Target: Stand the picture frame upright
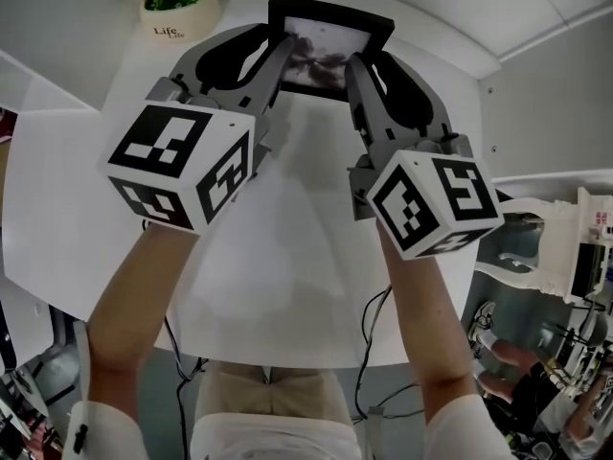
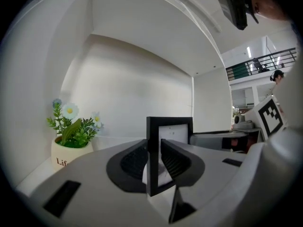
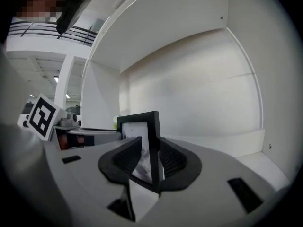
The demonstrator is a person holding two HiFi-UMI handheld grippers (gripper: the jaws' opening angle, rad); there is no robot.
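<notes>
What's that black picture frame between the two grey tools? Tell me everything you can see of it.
The black rectangular picture frame holds a greyish, blurry photo inside a pale border. It stands about upright at the far side of the white table. The left gripper clamps its left edge; the right gripper has its right edge between its jaws, with a slight gap showing.

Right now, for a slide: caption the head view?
Left gripper and right gripper straddle the sides of a black picture frame at a white table, flower pot nearby.
</notes>
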